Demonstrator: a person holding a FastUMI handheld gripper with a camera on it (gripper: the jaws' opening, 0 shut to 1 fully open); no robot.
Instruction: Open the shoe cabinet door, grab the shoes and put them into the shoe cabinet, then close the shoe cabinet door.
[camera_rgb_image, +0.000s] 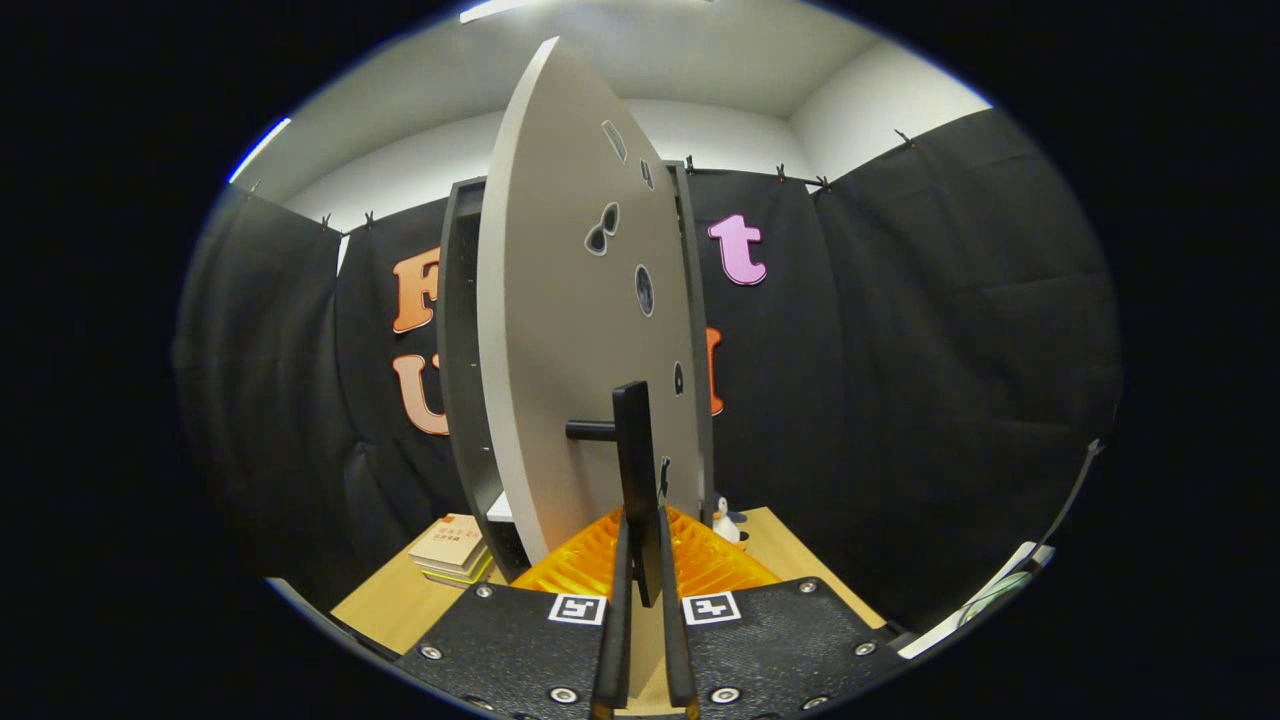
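The gripper (645, 560) is closed on the door handle (636, 480), a dark upright bar that stands between its two fingers (612, 620); both fingers press against the lower part of the bar, one on each side. A short dark post joins the handle to the door on the gripper's left.

The cabinet door (570, 330) is a pale grey panel directly ahead of the gripper. It stands swung out, with its edge turned toward the gripper, so that its face runs away from the fingers. Several small dark cut-outs of differing shape are set into the face.

The shoe cabinet (462, 340) is a dark-framed unit just beyond the door and slightly to the gripper's left. Its opening shows between the frame and the door. The interior is dim, and its contents cannot be made out.

Low down, just ahead of the fingers, an orange ribbed mat (575, 570) lies on a light wooden surface (400, 610). A small stack of books (452, 550) rests on that surface to the gripper's left, near the foot of the cabinet. A small penguin figurine (727, 520) stands to the right of the fingers, beside the mat.
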